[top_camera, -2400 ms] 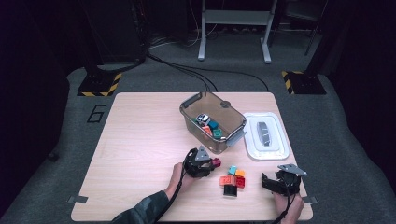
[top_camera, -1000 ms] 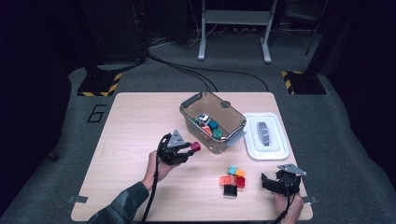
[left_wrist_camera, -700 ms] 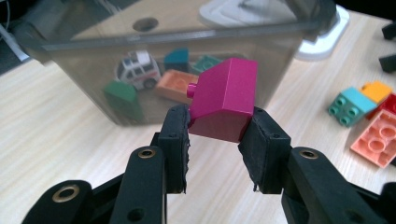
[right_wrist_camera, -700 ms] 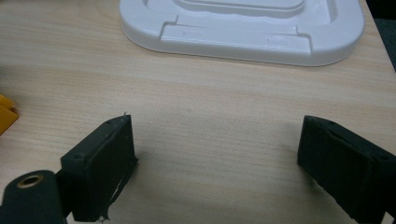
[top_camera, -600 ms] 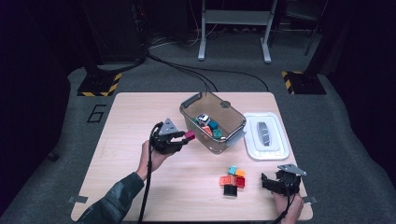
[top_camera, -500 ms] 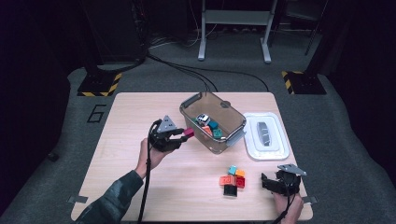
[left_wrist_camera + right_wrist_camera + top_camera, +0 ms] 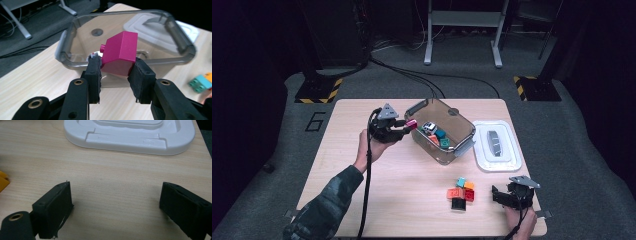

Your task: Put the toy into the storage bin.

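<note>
Up by the near left corner of the clear bin (image 7: 443, 132), the left hand-held gripper (image 7: 404, 128) is squeezed tight on a pink block (image 7: 411, 124), which sits tilted between its two black pads, off the tabletop (image 7: 342, 150). Over at the near right, the right hand-held gripper (image 7: 498, 196) rests low with its jaws wide apart and nothing between them, near a small pile of blocks (image 7: 461, 191) and the white lid (image 7: 495, 145).
</note>
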Action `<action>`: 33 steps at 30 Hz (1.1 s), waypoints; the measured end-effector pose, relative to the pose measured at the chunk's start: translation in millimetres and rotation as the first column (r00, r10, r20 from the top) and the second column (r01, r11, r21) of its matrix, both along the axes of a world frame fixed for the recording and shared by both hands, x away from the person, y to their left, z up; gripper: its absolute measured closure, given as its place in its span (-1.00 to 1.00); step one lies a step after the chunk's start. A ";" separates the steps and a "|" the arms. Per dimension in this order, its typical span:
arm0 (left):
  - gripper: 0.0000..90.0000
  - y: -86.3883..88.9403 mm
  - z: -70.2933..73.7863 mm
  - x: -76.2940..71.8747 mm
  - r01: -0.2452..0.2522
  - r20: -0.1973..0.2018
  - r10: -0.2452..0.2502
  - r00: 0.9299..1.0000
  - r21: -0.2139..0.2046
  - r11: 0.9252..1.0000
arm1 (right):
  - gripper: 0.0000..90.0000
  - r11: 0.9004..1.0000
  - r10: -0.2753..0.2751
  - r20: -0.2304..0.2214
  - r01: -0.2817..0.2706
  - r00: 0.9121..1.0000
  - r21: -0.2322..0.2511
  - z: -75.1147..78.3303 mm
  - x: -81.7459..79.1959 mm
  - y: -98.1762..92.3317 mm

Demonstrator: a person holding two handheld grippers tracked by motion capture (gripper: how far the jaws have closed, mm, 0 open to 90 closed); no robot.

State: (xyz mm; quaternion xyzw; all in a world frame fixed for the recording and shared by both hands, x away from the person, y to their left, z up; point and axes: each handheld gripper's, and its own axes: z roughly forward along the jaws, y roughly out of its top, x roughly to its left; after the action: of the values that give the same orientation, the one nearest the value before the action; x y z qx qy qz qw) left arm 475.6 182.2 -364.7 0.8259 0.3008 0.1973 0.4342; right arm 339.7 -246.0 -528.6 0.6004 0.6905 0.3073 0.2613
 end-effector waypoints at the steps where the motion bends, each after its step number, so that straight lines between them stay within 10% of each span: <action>1: 0.39 -0.2 1.7 3.4 0.000 -0.012 0.000 1.000 0.004 1.000 | -0.78 1.000 -0.001 -0.001 0.001 1.000 0.001 0.0 -0.1 0.2; 19: 0.39 -33.7 -1.8 56.4 0.011 -0.152 0.014 0.988 0.158 0.987 | -0.78 1.000 -0.002 0.000 0.002 1.000 -0.001 0.0 0.1 0.1; 33: 0.37 -45.5 -9.1 67.5 -0.002 -0.214 0.057 0.975 0.247 0.969 | -0.78 1.000 -0.002 -0.002 0.002 1.000 0.000 0.0 0.0 0.2</action>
State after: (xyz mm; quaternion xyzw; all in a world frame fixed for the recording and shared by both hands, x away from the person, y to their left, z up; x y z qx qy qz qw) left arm 543.1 136.7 -373.7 0.8852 0.3325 0.1472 0.2900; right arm 339.8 -245.8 -528.6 0.6016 0.6900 0.3066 0.2609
